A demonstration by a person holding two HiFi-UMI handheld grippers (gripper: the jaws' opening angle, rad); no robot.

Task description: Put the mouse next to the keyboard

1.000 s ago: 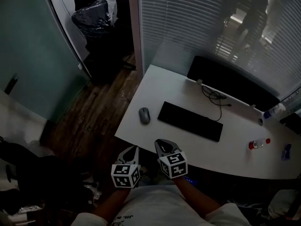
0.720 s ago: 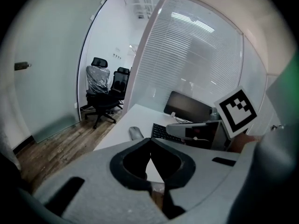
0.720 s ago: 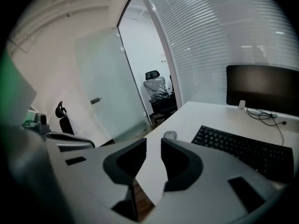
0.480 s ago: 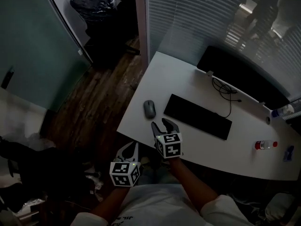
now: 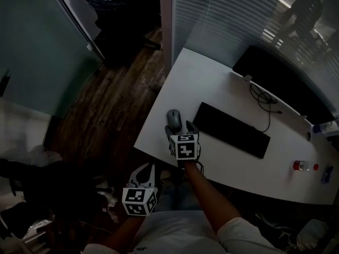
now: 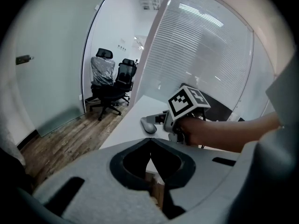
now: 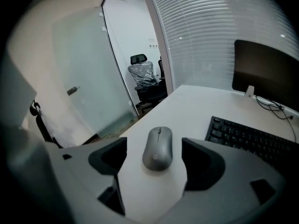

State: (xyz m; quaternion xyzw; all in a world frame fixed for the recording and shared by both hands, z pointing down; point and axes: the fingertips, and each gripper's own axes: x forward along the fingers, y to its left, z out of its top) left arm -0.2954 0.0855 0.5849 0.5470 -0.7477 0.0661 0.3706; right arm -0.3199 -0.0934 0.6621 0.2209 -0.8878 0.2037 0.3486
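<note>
A grey mouse point(image 5: 174, 120) lies on the white desk point(image 5: 212, 83) near its left front corner, a short gap left of the black keyboard point(image 5: 232, 129). My right gripper point(image 5: 181, 130) reaches over the desk edge just behind the mouse. In the right gripper view its jaws are opening wide, and the mouse point(image 7: 157, 149) lies between the fingertips without touching either pad. The keyboard point(image 7: 254, 139) shows at the right of that view. My left gripper point(image 5: 147, 169) hangs below the desk edge, over the floor, shut and empty point(image 6: 150, 146).
A dark monitor point(image 5: 286, 86) stands at the desk's far edge with a cable point(image 5: 265, 102) coiled before it. A bottle point(image 5: 304, 166) lies at the right end. Office chairs point(image 6: 110, 85) stand behind a glass partition. Wooden floor point(image 5: 116, 105) lies left of the desk.
My right gripper has moved forward from near my body to the mouse, and its jaws have gone from shut to wide open. The left gripper stays low, shut.
</note>
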